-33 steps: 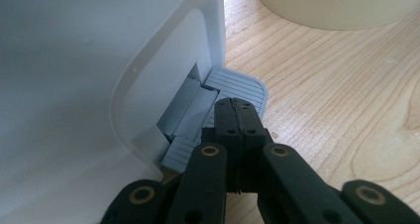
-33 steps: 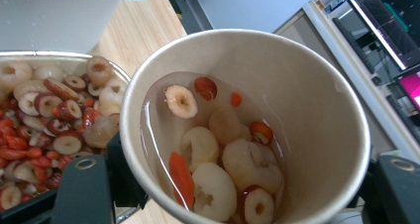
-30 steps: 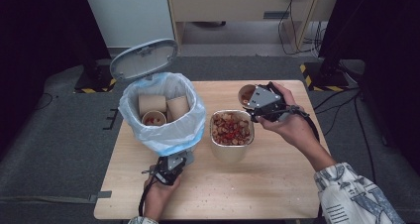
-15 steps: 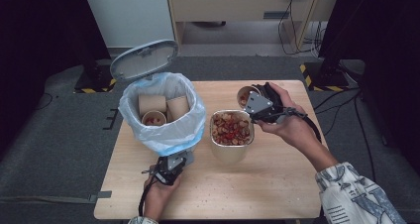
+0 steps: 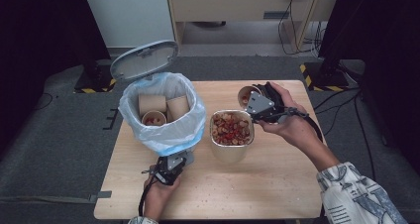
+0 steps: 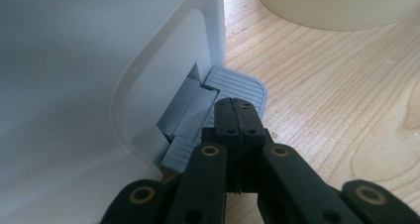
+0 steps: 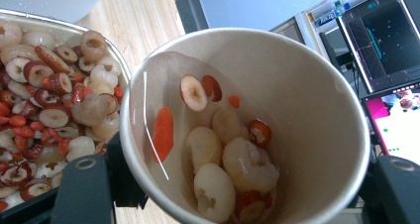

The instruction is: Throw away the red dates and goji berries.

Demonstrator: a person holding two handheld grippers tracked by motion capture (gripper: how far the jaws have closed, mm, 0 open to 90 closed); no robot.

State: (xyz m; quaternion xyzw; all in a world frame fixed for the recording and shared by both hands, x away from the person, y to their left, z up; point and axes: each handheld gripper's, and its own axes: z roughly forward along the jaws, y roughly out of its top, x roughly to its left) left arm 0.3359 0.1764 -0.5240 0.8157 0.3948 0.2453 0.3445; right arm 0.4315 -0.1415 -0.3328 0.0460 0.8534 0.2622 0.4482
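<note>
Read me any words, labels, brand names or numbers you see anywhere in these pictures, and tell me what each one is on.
No text can be read.
Screens behind the paper cup, right gripper view: lines and shapes, too small and blurred to read.
Coloured label above those screens: too blurred to read.
Bin, its pedal, the food bowl, the table: no lettering visible.

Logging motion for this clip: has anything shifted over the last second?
Nothing visibly changed: the right tool stays clamped on the tilted paper cup of fruit beside the full bowl; the left tool stays shut on the white bin's grey pedal.
</note>
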